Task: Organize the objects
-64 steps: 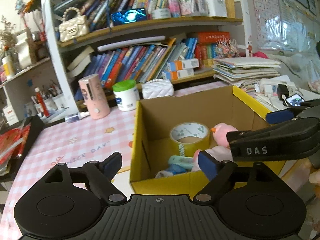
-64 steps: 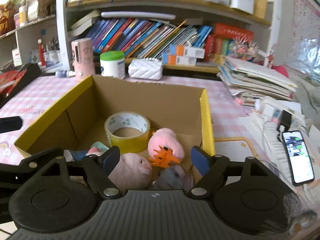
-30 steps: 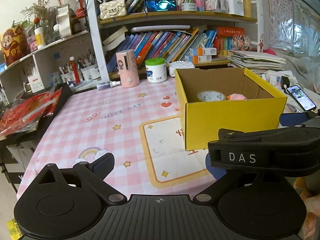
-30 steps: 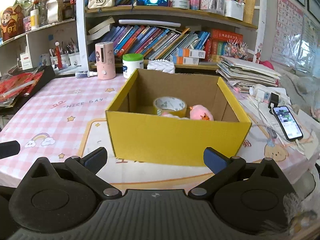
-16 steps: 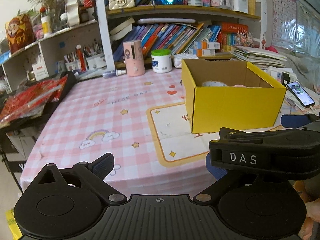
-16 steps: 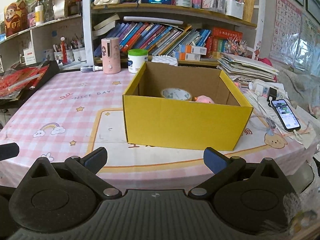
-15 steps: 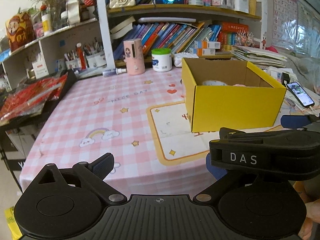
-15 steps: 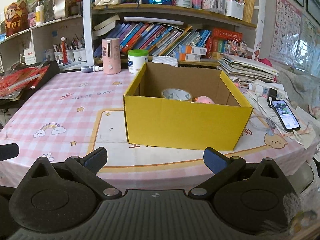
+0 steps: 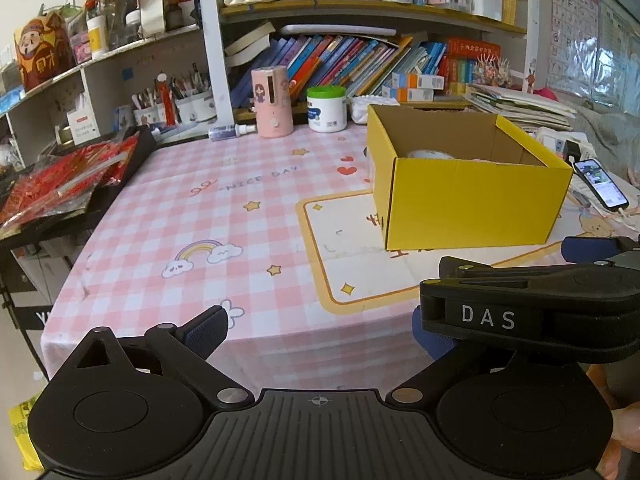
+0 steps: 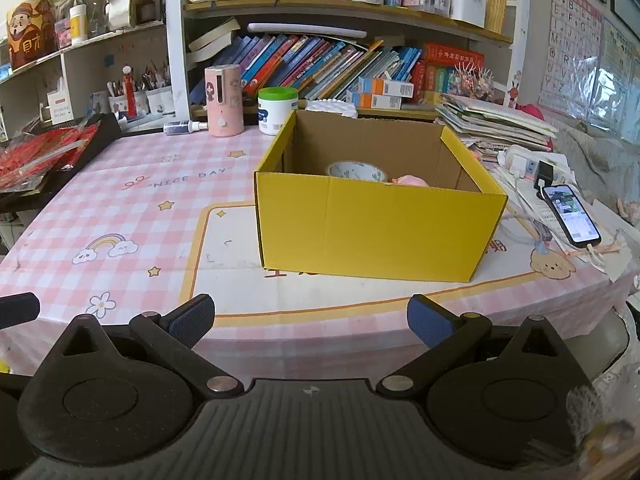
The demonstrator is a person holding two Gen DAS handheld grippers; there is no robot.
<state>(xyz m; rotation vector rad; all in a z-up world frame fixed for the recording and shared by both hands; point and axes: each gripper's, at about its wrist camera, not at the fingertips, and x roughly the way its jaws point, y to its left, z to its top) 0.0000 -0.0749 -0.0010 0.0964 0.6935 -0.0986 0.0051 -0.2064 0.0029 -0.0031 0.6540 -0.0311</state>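
- A bookshelf (image 10: 320, 60) packed with slanting books fills the wall behind a table under a pink checked tablecloth (image 10: 140, 200) printed with a rainbow and stars.
- A yellow cardboard box (image 10: 376, 232) stands open on the cream panel of the cloth, right of the table's middle.
- Inside it, a roll of tape (image 10: 356, 171) lies flat against the far side, with a pink plush toy (image 10: 412, 180) just beside it; only their tops show over the front wall.
- The left gripper (image 9: 320, 328) hangs over the near table edge, fingers spread wide with nothing between them.
- The right gripper (image 10: 310, 320) is beside it, likewise spread and empty, well short of the box.
- A smartphone (image 10: 570, 214) lies lit to the right of the box.
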